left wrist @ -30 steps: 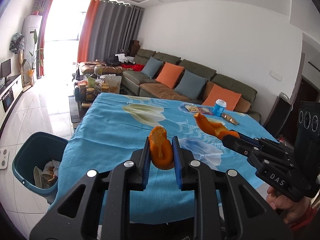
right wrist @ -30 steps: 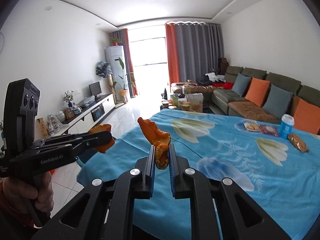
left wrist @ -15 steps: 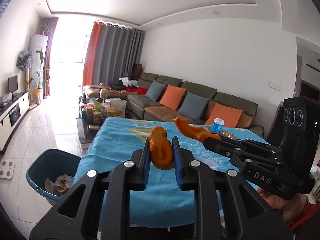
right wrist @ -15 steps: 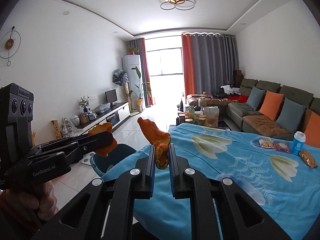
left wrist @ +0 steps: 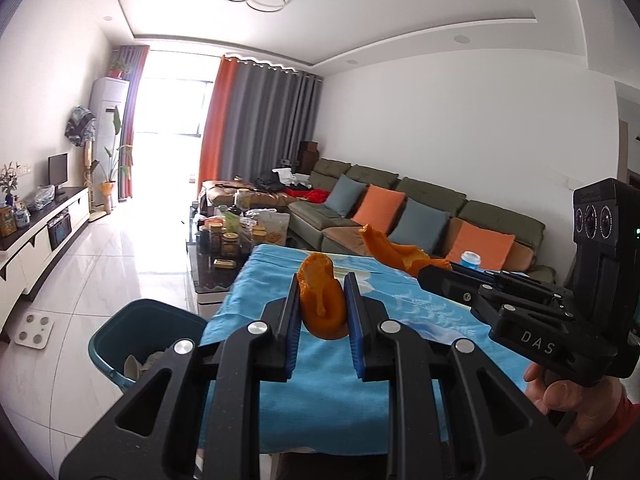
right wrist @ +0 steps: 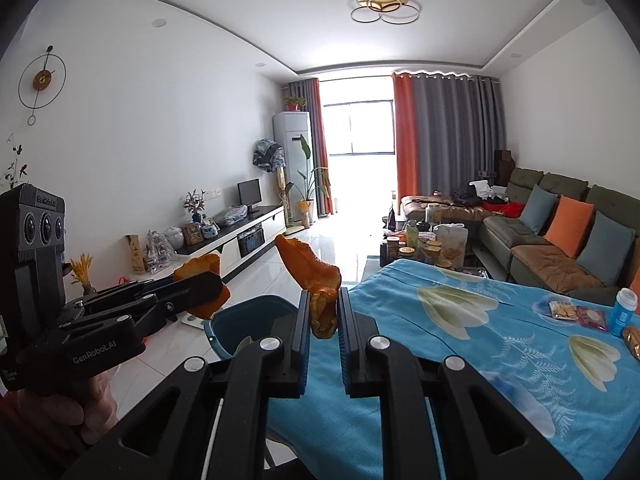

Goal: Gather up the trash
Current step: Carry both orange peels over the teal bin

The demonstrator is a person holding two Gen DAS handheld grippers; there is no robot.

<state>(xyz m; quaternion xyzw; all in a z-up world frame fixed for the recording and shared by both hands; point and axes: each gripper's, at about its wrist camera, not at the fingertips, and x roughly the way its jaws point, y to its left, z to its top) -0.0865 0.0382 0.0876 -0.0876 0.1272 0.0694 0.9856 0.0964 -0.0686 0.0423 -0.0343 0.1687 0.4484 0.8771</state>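
gripping curled, waxy orange peel (left wrist: 322, 300), dimpled

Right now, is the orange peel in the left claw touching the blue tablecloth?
Apart. The right wrist view shows the left claw holding its orange peel in the air, left of the blue tablecloth, with floor behind it.

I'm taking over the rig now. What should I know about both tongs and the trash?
Left tongs: shut on an orange peel piece.
Right tongs: shut on a longer orange peel strip.
Both are held in the air near the table's left edge.
Teal bin: on the floor beside the table, already holding scraps.
Done: both peels picked up.
Left: drop both into the bin; snack wrappers and a blue cup remain on the table.
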